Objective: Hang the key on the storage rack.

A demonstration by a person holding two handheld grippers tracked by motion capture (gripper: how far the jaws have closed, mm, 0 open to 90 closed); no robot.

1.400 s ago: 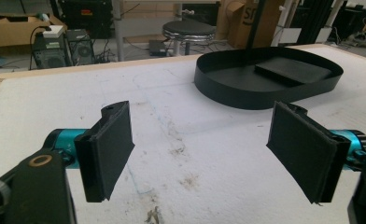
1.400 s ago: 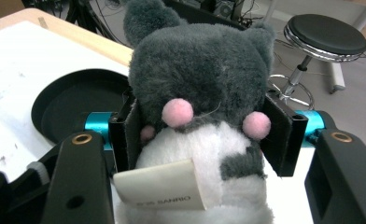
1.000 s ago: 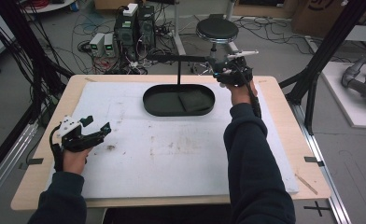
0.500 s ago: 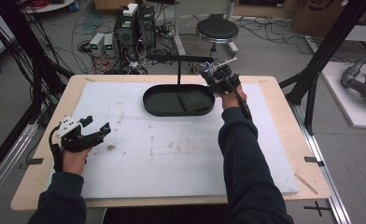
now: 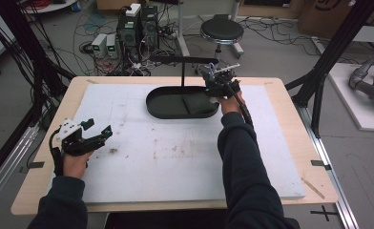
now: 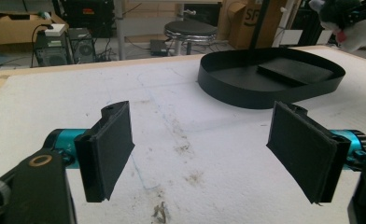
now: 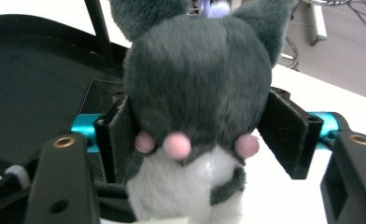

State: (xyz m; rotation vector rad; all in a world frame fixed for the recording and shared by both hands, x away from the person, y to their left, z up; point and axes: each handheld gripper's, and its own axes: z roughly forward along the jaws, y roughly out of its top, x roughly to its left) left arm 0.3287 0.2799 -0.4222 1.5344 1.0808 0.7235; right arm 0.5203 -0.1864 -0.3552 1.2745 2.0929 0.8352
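So the right gripper (image 5: 218,82) is up at the far side of the table, just above the right end of the black oval tray (image 5: 156,107). In its own view it has a plush toy (image 7: 197,93) squeezed between both jaws, which press into the sides of its dark grey head. The toy is grey on top with 2 ears, white lower down, and has 3 small pink dots across the face. You can see the same toy in the left gripper view too, top right corner, grey and white with a bit of pink (image 6: 347,23). From the high view the toy itself is too small to make out against the gripper.

The left gripper (image 5: 87,138) is near the left edge of the white mat (image 5: 175,152), well apart from the tray. Its 2 jaws are spread wide with nothing between them, just stained mat underneath. The hand (image 5: 73,162) holding it comes in from the bottom left.

The tray sits on the far middle of the mat, with a flat dark pad (image 6: 295,71) lying inside its right half and a thin black post (image 5: 182,76) rising at its far rim. A round stool (image 5: 222,31) stands on the floor beyond the table.
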